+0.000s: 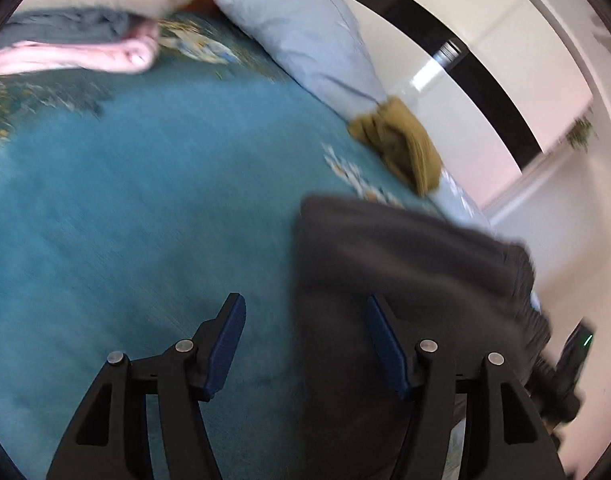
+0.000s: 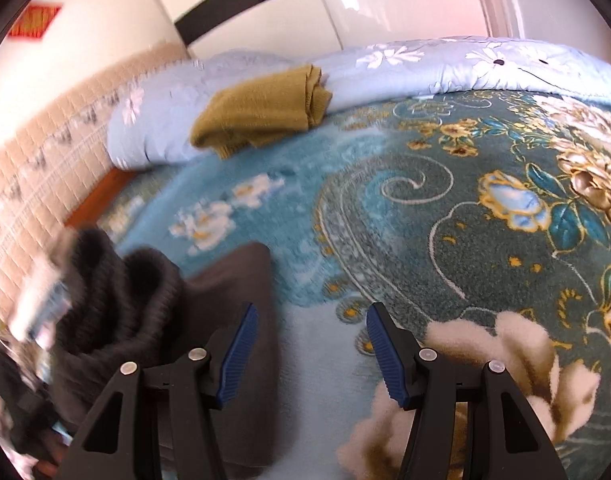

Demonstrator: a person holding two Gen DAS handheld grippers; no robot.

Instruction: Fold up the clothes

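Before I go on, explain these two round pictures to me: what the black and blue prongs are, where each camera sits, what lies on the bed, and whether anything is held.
No robot here: a person holds a two-finger gripper in each hand, each carrying a wide-angle camera that looks along its fingers. One picture is from the left gripper, the other from the right gripper. The blue parts are the finger pads. Both grippers are open and hold nothing. Below lies a blue flowered blanket on a bed. A dark grey garment lies close in front, partly under the left gripper. Farther off are an olive sweater resting on a pale blue quilt, and a pink and grey stack of folded clothes.
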